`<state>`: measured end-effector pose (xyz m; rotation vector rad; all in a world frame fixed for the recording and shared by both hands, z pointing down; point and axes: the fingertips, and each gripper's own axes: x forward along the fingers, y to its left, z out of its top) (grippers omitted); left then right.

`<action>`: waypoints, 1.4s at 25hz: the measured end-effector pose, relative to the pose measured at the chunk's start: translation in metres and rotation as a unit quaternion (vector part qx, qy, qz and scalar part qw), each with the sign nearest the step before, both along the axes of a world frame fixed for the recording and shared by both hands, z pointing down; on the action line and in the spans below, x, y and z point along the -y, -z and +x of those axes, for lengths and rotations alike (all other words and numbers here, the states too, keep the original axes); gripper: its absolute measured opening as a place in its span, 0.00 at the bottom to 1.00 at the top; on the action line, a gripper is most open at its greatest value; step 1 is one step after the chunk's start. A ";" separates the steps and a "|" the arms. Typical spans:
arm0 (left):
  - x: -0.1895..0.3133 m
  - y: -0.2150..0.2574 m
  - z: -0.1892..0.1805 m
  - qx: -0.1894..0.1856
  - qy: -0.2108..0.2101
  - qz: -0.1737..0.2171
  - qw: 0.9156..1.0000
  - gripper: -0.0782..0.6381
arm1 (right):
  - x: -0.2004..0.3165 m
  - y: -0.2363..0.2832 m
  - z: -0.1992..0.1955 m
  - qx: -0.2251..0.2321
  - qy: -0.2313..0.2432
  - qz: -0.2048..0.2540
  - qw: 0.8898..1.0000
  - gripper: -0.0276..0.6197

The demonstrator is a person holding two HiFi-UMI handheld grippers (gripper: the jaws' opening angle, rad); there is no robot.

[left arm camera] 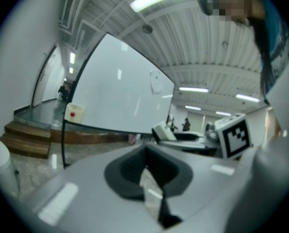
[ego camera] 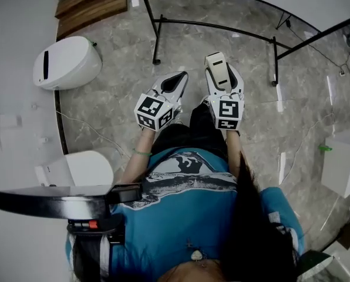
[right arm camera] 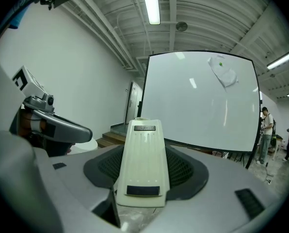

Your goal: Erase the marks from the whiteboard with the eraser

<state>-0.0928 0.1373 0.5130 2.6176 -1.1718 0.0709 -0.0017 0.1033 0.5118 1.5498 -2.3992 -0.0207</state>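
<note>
Right gripper (ego camera: pixel 221 78) is clamped on the eraser (ego camera: pixel 216 63), long axis pointing forward over the floor (ego camera: pixel 104 107). Left gripper (ego camera: pixel 175 82) is just beside it. Head view shows only the board's stand (ego camera: pixel 222 29) ahead on the floor, plus a white pod (ego camera: pixel 66 61) near the floor's left edge. The board is not reached, so I read this as approach, with no wiping begun.

Left gripper view: jaws closed to a thin slit, nothing between them. Whiteboard (left arm camera: pixel 118 89) is ahead, with a faint mark (left arm camera: pixel 156 84) near its upper right corner. A small box with a red button (left arm camera: pixel 73 112) sits at its lower left corner. People (left arm camera: pixel 185 124) stand far off, past the board's right edge.

Right gripper view: the eraser sits square between the jaws and looks well seated. The mark reads as a smudge with a green dot, again near the upper right corner. The rest of the board looks clean apart from glare.

To do it well:
- Step in and raise the eraser to that corner.
- Lay the wiping face flat on the board, not an edge. Cannot tell which face is felt.
- Use steady pressure and overlapping strokes.

The stand's feet are the trip risk. The board may rock if pushed hard.
</note>
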 end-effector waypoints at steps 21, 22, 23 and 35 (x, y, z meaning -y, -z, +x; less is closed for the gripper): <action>-0.081 0.004 0.089 -0.034 -0.002 -0.008 0.999 0.12 | -0.111 0.002 0.066 0.005 0.021 -0.020 1.000 0.45; -0.089 0.004 0.102 -0.029 -0.005 -0.009 1.000 0.12 | -0.118 0.002 0.077 0.008 0.020 -0.023 1.000 0.45; -0.098 0.004 0.114 -0.025 -0.008 -0.010 1.000 0.12 | -0.126 0.002 0.087 0.011 0.019 -0.026 0.999 0.45; -0.195 -0.014 0.165 -0.020 0.020 -0.016 0.999 0.11 | -0.216 -0.020 0.140 0.003 0.045 -0.042 0.998 0.45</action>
